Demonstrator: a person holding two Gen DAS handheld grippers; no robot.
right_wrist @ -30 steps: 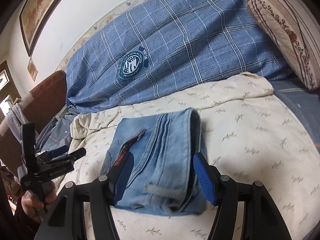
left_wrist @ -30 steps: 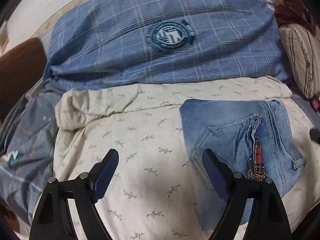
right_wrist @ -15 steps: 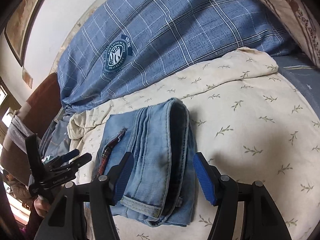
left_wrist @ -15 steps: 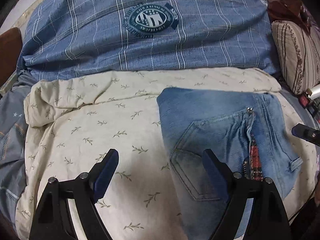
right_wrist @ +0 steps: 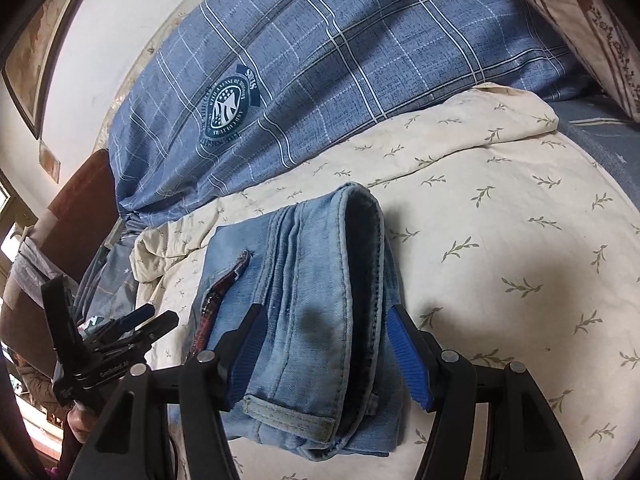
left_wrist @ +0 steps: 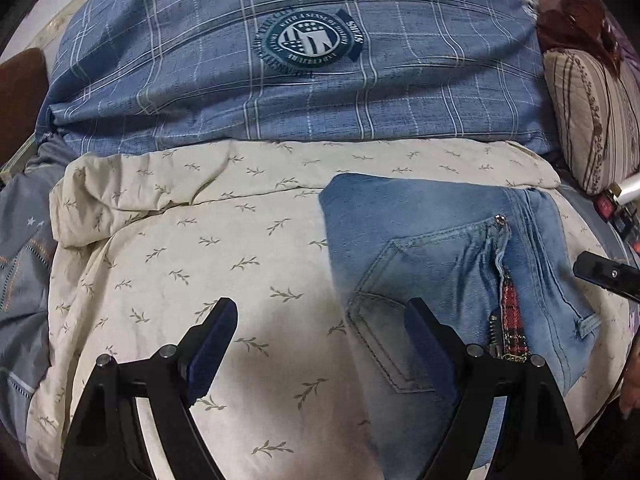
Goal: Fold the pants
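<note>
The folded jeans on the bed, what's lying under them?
The folded jeans rest on a cream blanket with a leaf print, which shows all around them. The patch directly beneath is covered by denim, so anything there cannot be seen.

- A cream blanket (left_wrist: 208, 280) printed with small olive sprigs is covering the middle of the bed, its far left corner bunching into folds.
- A blue plaid duvet (left_wrist: 192, 80) is lying heaped behind the blanket, touching its far edge, and showing a round teal crest (left_wrist: 310, 42).
- A striped beige pillow (left_wrist: 592, 120) with a floral band is leaning at the right, just beside the duvet.
- A grey-blue sheet (left_wrist: 24, 272) with small stars is showing at the left, under the blanket's edge.
- A framed picture (right_wrist: 30, 64) is hanging on the white wall (right_wrist: 108, 52) above the bed.
- A brown headboard (right_wrist: 80, 208) is standing at the duvet's left end.
</note>
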